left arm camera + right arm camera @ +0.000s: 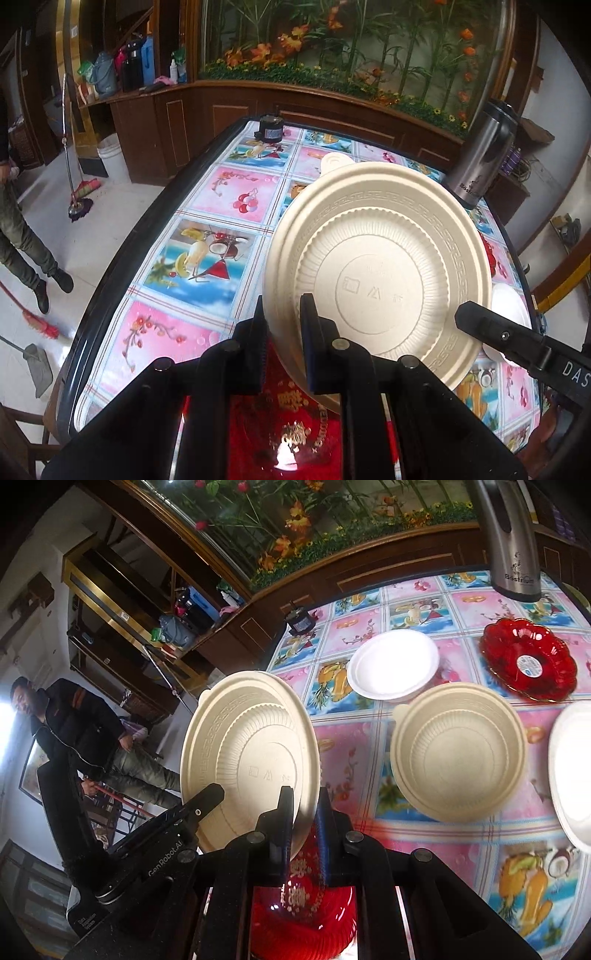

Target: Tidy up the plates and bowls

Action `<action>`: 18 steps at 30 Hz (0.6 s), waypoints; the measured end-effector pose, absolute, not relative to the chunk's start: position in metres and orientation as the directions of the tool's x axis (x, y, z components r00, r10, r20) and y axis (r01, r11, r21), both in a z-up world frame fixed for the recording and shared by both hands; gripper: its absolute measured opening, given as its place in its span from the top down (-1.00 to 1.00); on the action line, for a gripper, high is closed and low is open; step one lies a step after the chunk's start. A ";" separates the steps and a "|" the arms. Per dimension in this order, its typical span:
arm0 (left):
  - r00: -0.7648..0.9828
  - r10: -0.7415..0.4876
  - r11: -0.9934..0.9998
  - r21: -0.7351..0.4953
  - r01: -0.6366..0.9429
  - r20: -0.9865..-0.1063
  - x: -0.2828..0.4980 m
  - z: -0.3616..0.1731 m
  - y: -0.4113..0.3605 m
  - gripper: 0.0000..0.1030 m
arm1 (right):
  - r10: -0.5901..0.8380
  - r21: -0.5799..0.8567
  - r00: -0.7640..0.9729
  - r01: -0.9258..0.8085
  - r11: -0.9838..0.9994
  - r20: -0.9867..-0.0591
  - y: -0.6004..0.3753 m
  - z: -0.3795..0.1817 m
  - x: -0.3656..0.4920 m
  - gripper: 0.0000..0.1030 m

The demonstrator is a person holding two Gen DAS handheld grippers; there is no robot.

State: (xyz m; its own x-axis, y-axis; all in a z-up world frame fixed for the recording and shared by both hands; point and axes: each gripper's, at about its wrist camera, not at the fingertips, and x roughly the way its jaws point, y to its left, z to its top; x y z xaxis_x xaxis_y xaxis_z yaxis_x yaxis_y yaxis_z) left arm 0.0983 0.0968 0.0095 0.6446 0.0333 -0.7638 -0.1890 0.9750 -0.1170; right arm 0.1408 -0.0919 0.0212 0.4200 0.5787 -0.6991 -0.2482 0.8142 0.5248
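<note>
Plate [380, 258] tilted on edge, rim pinched by both grippers.

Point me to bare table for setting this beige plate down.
Free: the left side of the table, from the black motor toward the near edge. Crowded: the right side, with the beige bowl, white bowl, red dish and flask.

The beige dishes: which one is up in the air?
The wide flat beige plate, pinched at its rim by both claws. The deeper beige bowl sits on the table.
</note>
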 end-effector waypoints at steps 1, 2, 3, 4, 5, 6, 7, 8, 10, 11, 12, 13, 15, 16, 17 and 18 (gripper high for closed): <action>0.651 0.036 0.975 -0.116 -0.189 -0.758 0.094 0.010 0.096 0.74 | 0.578 0.522 0.425 -0.252 0.815 -0.697 -0.093 0.023 0.137 0.78; 0.657 0.038 0.974 -0.117 -0.191 -0.753 0.089 0.011 0.095 0.74 | 0.578 0.520 0.431 -0.256 0.815 -0.693 -0.095 0.024 0.131 0.78; 0.662 0.042 0.974 -0.117 -0.194 -0.748 0.084 0.011 0.094 0.74 | 0.580 0.521 0.434 -0.260 0.813 -0.689 -0.096 0.024 0.128 0.78; 0.665 0.044 0.973 -0.118 -0.197 -0.746 0.080 0.011 0.094 0.74 | 0.582 0.520 0.436 -0.264 0.812 -0.686 -0.097 0.025 0.123 0.78; 0.666 0.048 0.973 -0.117 -0.201 -0.744 0.076 0.009 0.093 0.74 | 0.583 0.519 0.439 -0.269 0.812 -0.684 -0.098 0.025 0.117 0.78; 0.668 0.052 0.972 -0.115 -0.203 -0.743 0.072 0.008 0.092 0.74 | 0.583 0.518 0.442 -0.272 0.811 -0.682 -0.098 0.024 0.113 0.78; 0.668 0.055 0.972 -0.113 -0.205 -0.742 0.068 0.007 0.092 0.74 | 0.583 0.517 0.443 -0.274 0.811 -0.681 -0.098 0.024 0.110 0.78; 0.666 0.055 0.971 -0.115 -0.208 -0.744 0.064 0.005 0.092 0.74 | 0.583 0.515 0.444 -0.277 0.811 -0.681 -0.099 0.022 0.106 0.78; 0.664 0.055 0.970 -0.117 -0.212 -0.746 0.059 0.002 0.092 0.74 | 0.586 0.516 0.438 -0.280 0.810 -0.682 -0.099 0.018 0.099 0.78; 0.661 0.055 0.969 -0.118 -0.215 -0.748 0.055 -0.001 0.092 0.74 | 0.588 0.519 0.435 -0.280 0.808 -0.682 -0.100 0.016 0.097 0.78; 0.657 0.057 0.968 -0.118 -0.219 -0.752 0.051 -0.004 0.092 0.74 | 0.590 0.519 0.433 -0.281 0.807 -0.682 -0.100 0.014 0.095 0.78; 0.654 0.062 0.968 -0.114 -0.224 -0.754 0.047 -0.006 0.091 0.74 | 0.588 0.515 0.432 -0.284 0.809 -0.684 -0.099 0.012 0.091 0.78; 0.652 0.070 0.967 -0.109 -0.231 -0.755 0.041 -0.009 0.091 0.74 | 0.586 0.512 0.425 -0.286 0.810 -0.689 -0.098 0.007 0.085 0.78; 0.649 0.071 0.966 -0.111 -0.235 -0.758 0.038 -0.011 0.091 0.74 | 0.590 0.516 0.418 -0.286 0.807 -0.691 -0.098 0.003 0.083 0.78; 0.646 0.074 0.965 -0.109 -0.239 -0.760 0.034 -0.013 0.091 0.74 | 0.593 0.521 0.412 -0.285 0.805 -0.692 -0.098 0.001 0.082 0.78; 0.644 0.081 0.964 -0.103 -0.244 -0.761 0.031 -0.015 0.090 0.74 | 0.595 0.523 0.408 -0.284 0.803 -0.692 -0.098 -0.002 0.079 0.78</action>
